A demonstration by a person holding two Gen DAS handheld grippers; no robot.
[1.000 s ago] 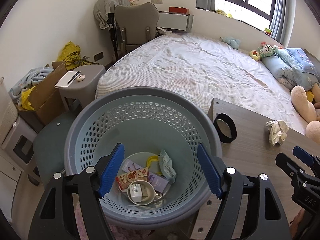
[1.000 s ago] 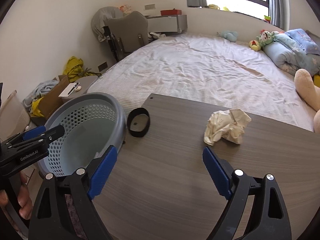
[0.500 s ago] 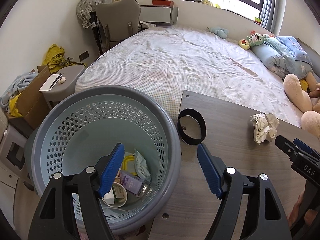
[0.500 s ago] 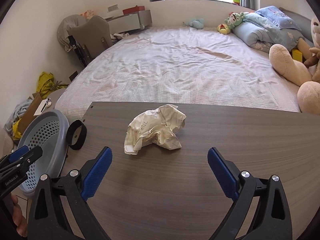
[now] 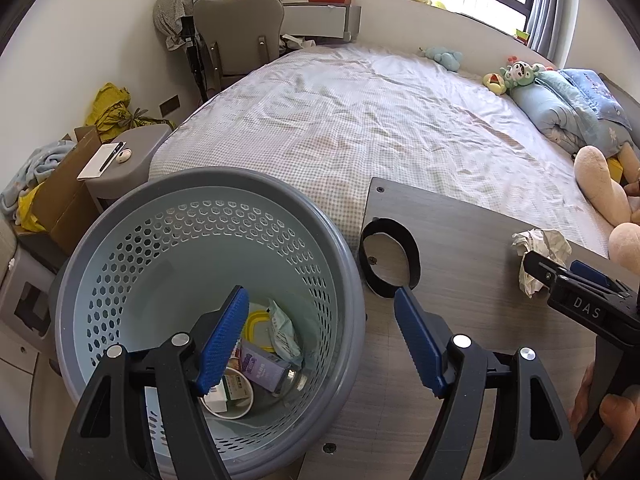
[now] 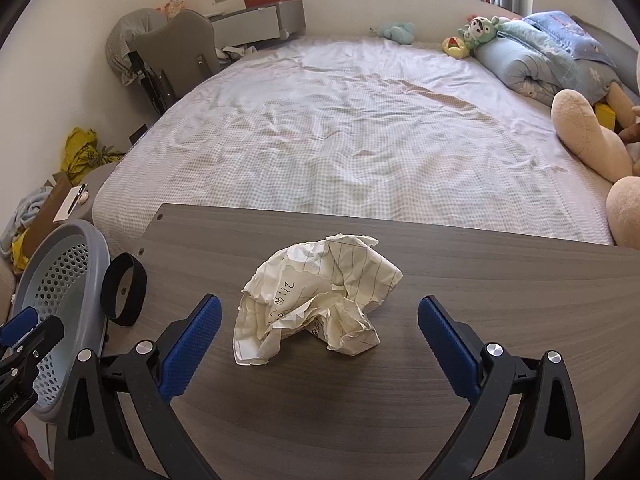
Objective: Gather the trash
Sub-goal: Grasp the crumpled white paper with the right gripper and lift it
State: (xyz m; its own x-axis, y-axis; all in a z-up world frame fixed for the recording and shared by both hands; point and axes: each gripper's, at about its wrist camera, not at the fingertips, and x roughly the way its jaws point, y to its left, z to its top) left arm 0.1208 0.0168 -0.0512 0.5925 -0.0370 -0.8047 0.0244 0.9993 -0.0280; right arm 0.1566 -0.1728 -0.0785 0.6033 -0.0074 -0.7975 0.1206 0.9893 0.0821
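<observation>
- my right gripper [image 6: 318,330] jaws spread wide, nothing pinched; crumpled paper ball [image 6: 316,298] sits on the table [image 6: 480,280] between them
- left gripper [image 5: 320,340] also released, hanging over the trash basket [image 5: 348,264] rim

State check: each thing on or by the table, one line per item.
Paper ball: crumpled, lying on the table, untouched.
Basket: upright beside the table, trash in the bottom.
Black ring: flat on the table corner, hollow.
Right tool: open, straddling the paper ball.
Left tool: open, nothing between its fingers, over the basket rim.
</observation>
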